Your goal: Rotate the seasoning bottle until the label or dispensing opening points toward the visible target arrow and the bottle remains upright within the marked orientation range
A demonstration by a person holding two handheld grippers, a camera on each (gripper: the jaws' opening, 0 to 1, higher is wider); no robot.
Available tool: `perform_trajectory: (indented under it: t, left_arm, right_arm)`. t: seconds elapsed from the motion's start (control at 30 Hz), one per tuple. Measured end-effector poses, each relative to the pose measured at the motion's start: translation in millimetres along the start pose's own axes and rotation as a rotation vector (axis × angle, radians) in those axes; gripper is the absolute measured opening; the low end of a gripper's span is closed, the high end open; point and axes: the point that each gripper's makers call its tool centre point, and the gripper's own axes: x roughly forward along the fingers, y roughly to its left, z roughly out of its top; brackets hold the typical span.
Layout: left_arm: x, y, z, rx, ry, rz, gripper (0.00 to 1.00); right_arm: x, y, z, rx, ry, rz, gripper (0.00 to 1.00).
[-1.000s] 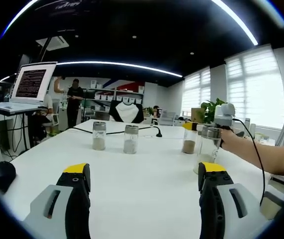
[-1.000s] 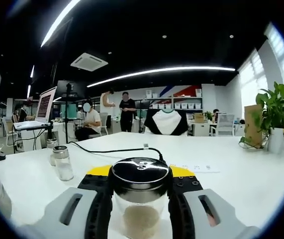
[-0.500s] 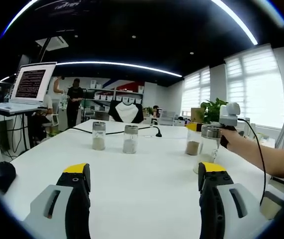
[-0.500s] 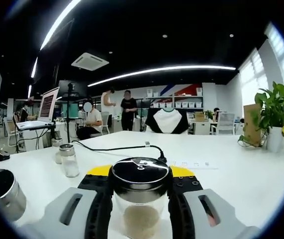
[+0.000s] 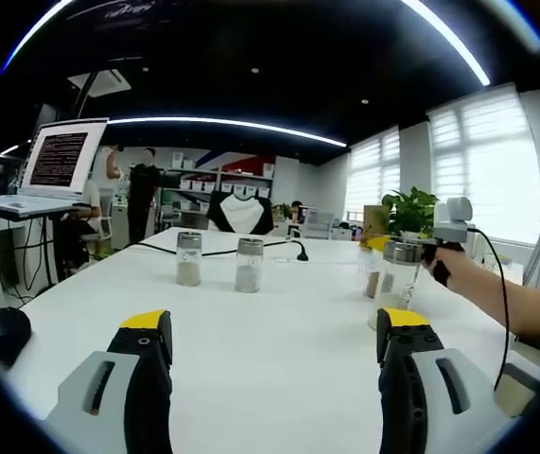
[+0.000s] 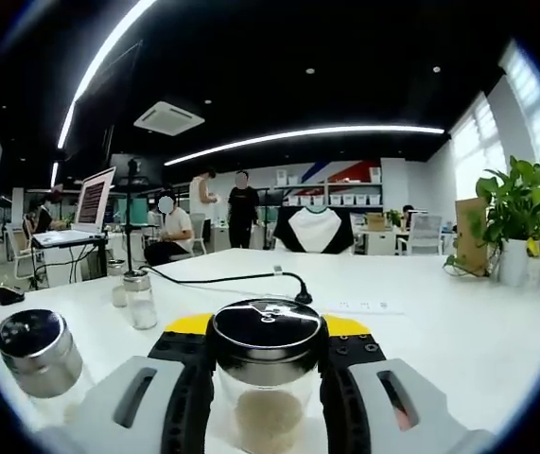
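Bottle (image 6: 267,378) sits clamped between my right tongs (image 6: 267,374), upright, its dark shiny cap facing my camera and pale powder showing through the glass at the bottom. In the left gripper view I see the same bottle (image 5: 398,275) off to the right, standing on the white surface (image 5: 251,340), with the right tongs behind it and the person's forearm (image 5: 511,303) reaching in from the edge. My left tongs (image 5: 274,364) stand wide open with nothing between the jaws, low over the surface and well apart from the bottle. Two more jars (image 5: 217,260) stand side by side farther back toward the middle, each partly filled with powder. In the right gripper view another jar (image 6: 38,355) with a metal cap stands near my left side. A black cable (image 6: 241,277) runs across the far part of the surface. A laptop (image 5: 47,165) sits on a stand at left, and a plant (image 6: 511,213) stands at right.
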Motion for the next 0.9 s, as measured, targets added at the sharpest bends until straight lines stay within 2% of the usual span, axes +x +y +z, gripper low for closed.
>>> perform_trajectory:
  t: [0.27, 0.33, 0.9]
  left_arm:
    - [-0.2, -0.7, -0.4, 0.002, 0.002, -0.001, 0.94]
    - [-0.4, -0.9, -0.4, 0.001, 0.002, -0.001, 0.94]
    - [-0.5, -3.3, 0.8, 0.0, -0.003, -0.005, 0.94]
  right_arm:
    - [-16.7, 0.6, -2.3, -0.002, 0.011, -0.009, 0.41]
    - [-22.7, -1.2, -3.4, 0.001, 0.025, -0.029, 0.41]
    - [-66.2, 9.8, -10.8, -0.004, 0.021, -0.027, 0.41]
